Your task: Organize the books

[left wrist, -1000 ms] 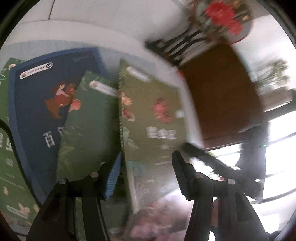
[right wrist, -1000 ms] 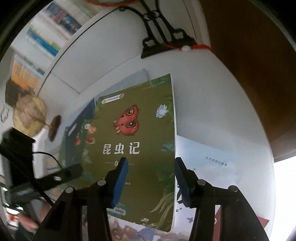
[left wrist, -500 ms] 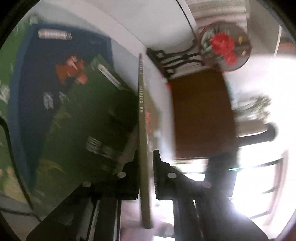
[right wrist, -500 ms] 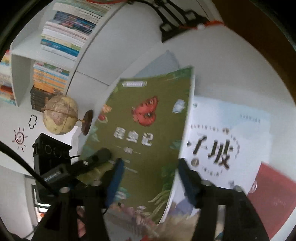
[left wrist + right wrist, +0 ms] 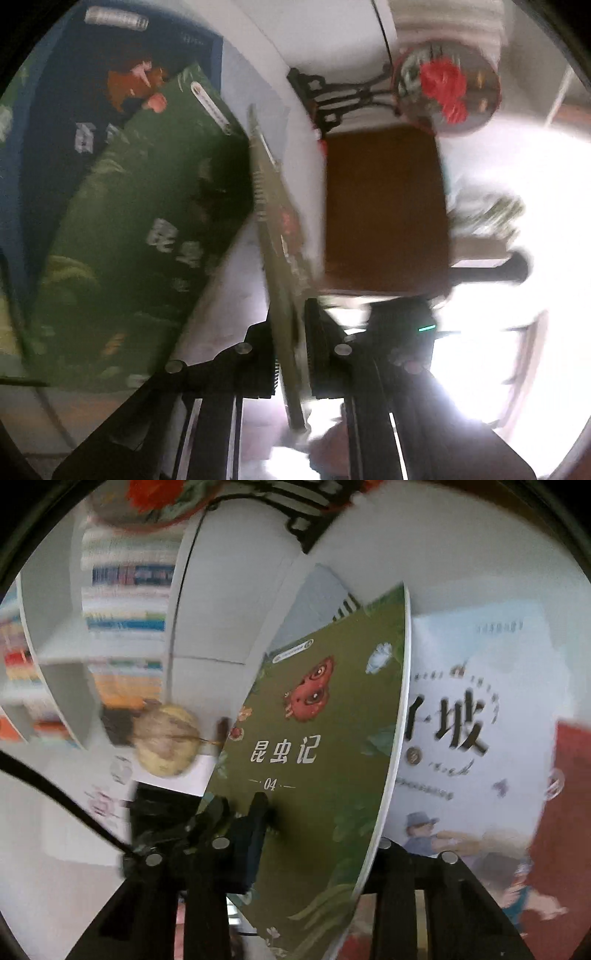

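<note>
- While the olive-green book (image 5: 325, 760) is tipped up on edge off the white worktop (image 5: 461, 554), both grippers are on it at once.
- The left gripper (image 5: 295, 354) has its jaws clamped right down on the book's spine edge (image 5: 275, 236), so that view only catches it as a thin sliver.
- The right gripper (image 5: 317, 834) straddles the book's lower part; its jaws are closing, with one finger (image 5: 255, 827) on the cover and the other behind the page edge. Can't say if it's properly squeezing yet.
- Left of it, a darker green book (image 5: 140, 236) lies flat, overlapping a blue book (image 5: 66, 122).
- On the other side there's a pale blue book (image 5: 476, 716) lying flat, with a red one (image 5: 565, 812) at its far edge.
- A globe (image 5: 166, 746) and a bookshelf (image 5: 125, 602) sit in the background, pretty blurry.
</note>
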Demonstrator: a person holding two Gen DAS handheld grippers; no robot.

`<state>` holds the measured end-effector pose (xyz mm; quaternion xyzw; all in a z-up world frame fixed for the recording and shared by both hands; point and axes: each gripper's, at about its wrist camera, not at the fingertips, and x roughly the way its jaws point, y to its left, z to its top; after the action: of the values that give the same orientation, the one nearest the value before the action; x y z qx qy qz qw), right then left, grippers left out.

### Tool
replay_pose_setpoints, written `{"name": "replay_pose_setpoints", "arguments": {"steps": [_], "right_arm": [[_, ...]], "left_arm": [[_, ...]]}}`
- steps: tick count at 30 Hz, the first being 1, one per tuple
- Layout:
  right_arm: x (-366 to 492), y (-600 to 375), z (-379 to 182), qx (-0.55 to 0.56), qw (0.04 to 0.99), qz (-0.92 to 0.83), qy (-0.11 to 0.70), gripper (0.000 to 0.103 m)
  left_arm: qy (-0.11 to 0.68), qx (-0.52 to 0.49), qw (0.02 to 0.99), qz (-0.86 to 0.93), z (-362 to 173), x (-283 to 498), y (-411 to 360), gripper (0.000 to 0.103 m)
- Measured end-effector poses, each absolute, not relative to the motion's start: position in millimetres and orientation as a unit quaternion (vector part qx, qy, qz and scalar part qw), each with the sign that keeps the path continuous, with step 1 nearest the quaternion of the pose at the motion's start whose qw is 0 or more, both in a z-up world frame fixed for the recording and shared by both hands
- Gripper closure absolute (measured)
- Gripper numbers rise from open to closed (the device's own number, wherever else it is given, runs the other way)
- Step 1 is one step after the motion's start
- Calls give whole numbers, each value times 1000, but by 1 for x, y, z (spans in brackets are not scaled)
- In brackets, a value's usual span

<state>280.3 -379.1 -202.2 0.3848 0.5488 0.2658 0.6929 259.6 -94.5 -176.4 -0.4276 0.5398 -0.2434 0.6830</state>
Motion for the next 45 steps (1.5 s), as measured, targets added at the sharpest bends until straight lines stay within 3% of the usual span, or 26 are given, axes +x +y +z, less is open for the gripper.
{"name": "replay_pose_setpoints", "arguments": {"steps": [3,11,24,33,45], "right_arm": [[274,-365,-186,286,737,252,558,71],[219,-336,-162,106,794,252,542,71],[152,-301,-114,21,827,289,481,71],[124,-211,-76,-7,825,348,445,71],[98,-21,-34,-33,813,421,401,71]], "left_arm": [[553,-327,733,-224,-164,244,-108,95],[553,-243,772,-196,-151,193,-121,94],[505,-244,810,-171,-104,120,-86,89],[453,-270,841,-122,-65,71,2,89],[385,-293,874,-47,-21,20,182,89]]}}
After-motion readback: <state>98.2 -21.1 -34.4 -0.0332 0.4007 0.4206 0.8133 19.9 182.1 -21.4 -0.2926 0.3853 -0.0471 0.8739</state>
